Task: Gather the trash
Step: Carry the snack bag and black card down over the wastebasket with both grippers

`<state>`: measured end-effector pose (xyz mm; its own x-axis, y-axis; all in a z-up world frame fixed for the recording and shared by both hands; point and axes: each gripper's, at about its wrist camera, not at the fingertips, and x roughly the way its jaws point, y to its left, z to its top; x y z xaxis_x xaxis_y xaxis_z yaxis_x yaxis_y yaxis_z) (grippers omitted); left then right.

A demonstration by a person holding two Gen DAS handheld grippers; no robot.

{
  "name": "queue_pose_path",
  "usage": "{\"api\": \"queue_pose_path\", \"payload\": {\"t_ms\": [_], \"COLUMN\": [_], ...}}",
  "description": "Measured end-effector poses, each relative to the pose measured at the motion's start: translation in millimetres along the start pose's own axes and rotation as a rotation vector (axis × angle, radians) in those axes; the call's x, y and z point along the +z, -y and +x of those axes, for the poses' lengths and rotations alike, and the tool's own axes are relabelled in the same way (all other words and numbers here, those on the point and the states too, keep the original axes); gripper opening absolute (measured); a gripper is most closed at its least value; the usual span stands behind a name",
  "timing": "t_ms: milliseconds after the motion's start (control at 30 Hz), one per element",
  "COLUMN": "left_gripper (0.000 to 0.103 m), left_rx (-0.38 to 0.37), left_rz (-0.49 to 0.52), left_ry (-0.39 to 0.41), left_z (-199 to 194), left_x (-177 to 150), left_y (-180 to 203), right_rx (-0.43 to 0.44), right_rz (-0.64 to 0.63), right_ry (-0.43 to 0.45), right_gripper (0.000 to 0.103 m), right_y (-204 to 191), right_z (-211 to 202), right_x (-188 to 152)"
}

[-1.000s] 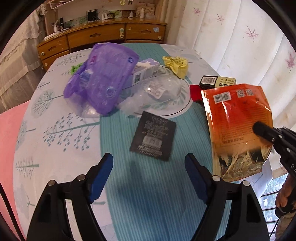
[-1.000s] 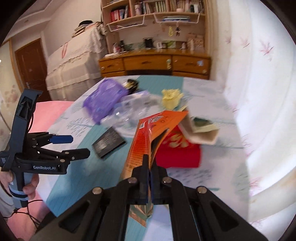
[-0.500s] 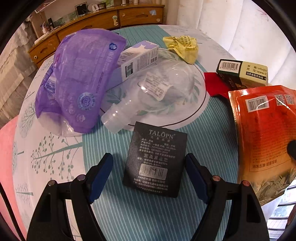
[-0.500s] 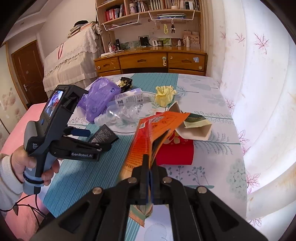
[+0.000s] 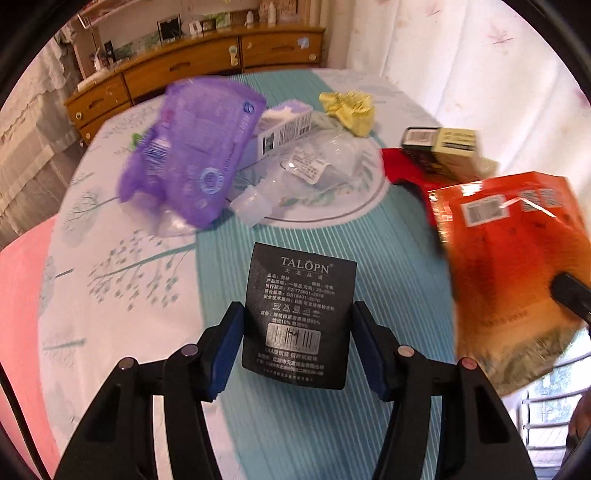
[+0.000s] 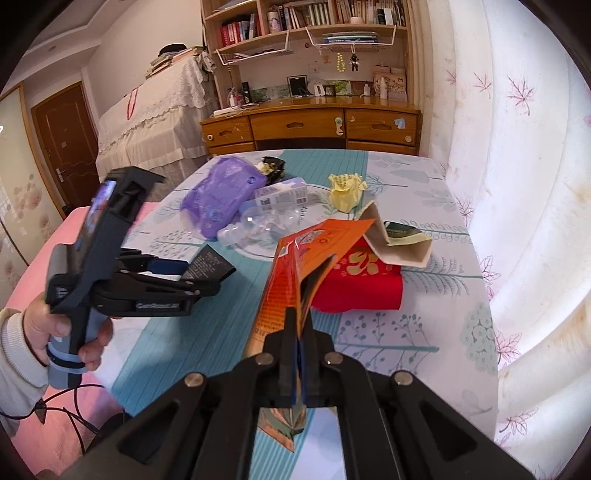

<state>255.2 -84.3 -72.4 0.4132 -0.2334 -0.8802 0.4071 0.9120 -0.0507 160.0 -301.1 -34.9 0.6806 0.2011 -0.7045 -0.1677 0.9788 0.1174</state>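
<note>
Though glossy — flat black card (rectangular).

1. Left wrist view: low over the near counter, facing far toward the drawers; black packet very close.
2. Right wrist view: higher, at the near right, facing far toward the bookshelf.
3. Shared: black packet, orange bag, purple bag, drawers.

Left gripper clamps the black packet by its edges
</note>
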Motion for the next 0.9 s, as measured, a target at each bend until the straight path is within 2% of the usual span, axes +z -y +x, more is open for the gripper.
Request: {"api": "queue_pose_path", "payload": {"t_ms": [267, 500, 633, 900], "left_gripper": [0.057, 0.057, 0.057, 0.057], "left_rx": [-0.039, -0.086, -0.097, -0.090], "left_rz": [0.045, 0.026, 0.021, 0.069], "left_ry": [0.089, 0.118, 0.071, -0.047], "left_z": [-89.6, -140.0, -136.1, -88.8], "left_x": [-75.1, -175.3, -220.6, -272.6], "left_y": [7.1, 7.2, 6.7, 15.6], "right_rx": [0.052, 0.099, 0.116, 0.098], "right_rz": [-0.055, -0.164, -0.230, -0.250], "right_ry": [0.000, -0.047, -0.138, -0.278], "right_gripper": [0.001, 0.001, 0.001, 0.001], "right_y": [-44.6, -98.3, -125.1, -142.0], "right_z": [-45.8, -79.8, -73.1, -31.4], "right_x": [-33.1, -88.2, -128.3, -179.1]}}
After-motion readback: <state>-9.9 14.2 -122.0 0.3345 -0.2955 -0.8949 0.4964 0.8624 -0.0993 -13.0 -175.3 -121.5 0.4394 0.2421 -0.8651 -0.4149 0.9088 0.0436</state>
